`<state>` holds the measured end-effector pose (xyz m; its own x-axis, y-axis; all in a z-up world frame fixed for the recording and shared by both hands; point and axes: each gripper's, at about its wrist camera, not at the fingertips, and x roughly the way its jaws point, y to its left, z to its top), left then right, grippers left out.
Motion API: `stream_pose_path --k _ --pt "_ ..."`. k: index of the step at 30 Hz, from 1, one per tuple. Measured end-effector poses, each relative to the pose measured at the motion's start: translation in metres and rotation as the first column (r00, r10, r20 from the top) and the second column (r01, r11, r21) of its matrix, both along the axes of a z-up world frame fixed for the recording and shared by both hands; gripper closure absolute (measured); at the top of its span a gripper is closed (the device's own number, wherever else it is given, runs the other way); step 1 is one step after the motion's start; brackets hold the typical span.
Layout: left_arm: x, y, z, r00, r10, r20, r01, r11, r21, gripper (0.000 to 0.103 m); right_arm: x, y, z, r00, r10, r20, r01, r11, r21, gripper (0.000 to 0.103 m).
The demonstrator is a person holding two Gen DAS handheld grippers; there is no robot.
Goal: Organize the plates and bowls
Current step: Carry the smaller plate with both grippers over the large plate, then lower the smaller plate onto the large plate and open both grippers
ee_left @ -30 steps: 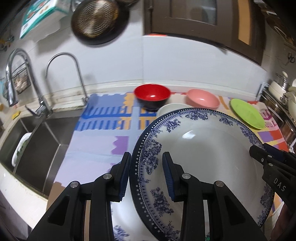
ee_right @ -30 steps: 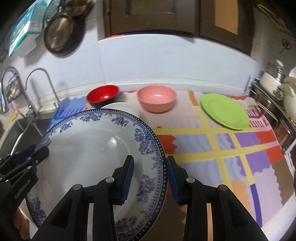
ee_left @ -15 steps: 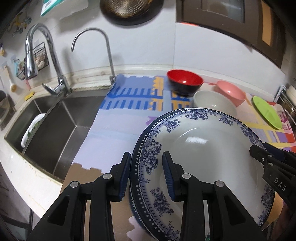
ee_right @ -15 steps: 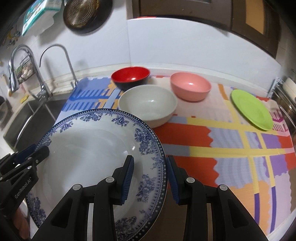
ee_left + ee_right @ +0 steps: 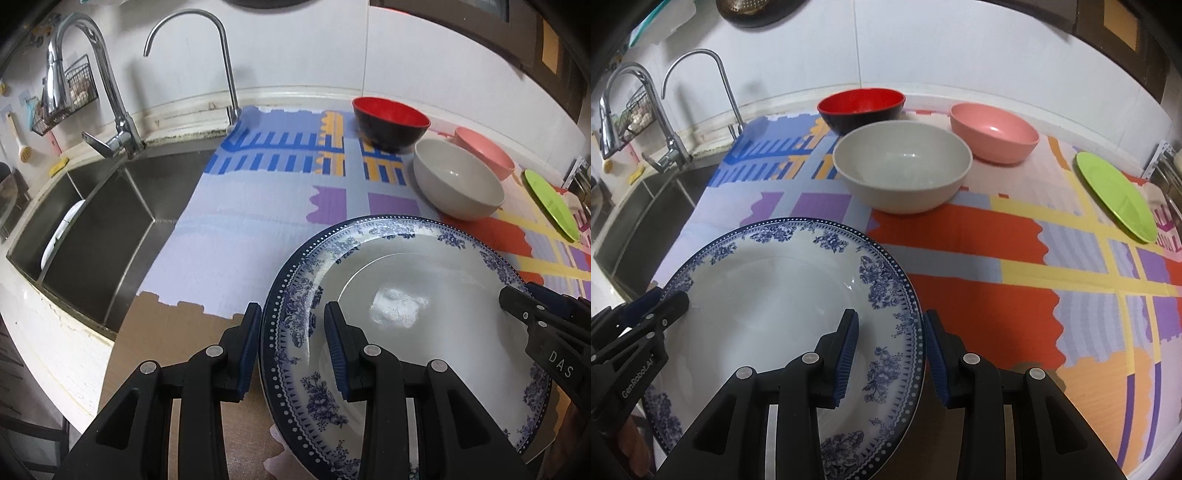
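Holding the plate [image 5: 768,314] over the table's [image 5: 979,302] near-left corner, both grippers are clamping it, left gripper [image 5: 291,354] and right gripper [image 5: 888,350] pinching opposite rims. Glossy white china, blue floral border, wide and shallow. Looks like early days to me: grey bowl [image 5: 903,170], red bowl [image 5: 862,109], pink bowl [image 5: 995,131] and matte green plate [image 5: 1115,195] are all sitting unstacked.

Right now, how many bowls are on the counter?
3. The red bowl is at the back near the wall, the pink bowl to its right, and the grey bowl in front, between them. Others may be hidden behind the plate.
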<state>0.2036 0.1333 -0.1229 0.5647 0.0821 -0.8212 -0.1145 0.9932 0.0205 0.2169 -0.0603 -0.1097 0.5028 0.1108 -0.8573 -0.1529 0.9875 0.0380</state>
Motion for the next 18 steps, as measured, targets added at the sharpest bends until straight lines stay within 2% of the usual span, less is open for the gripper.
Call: stream_pose_path --k 18 --pt "0.007 0.001 -0.018 0.997 -0.008 -0.071 0.006 1.000 -0.027 0.067 0.005 0.000 -0.015 0.999 0.006 -0.045 -0.006 1.000 -0.016 0.065"
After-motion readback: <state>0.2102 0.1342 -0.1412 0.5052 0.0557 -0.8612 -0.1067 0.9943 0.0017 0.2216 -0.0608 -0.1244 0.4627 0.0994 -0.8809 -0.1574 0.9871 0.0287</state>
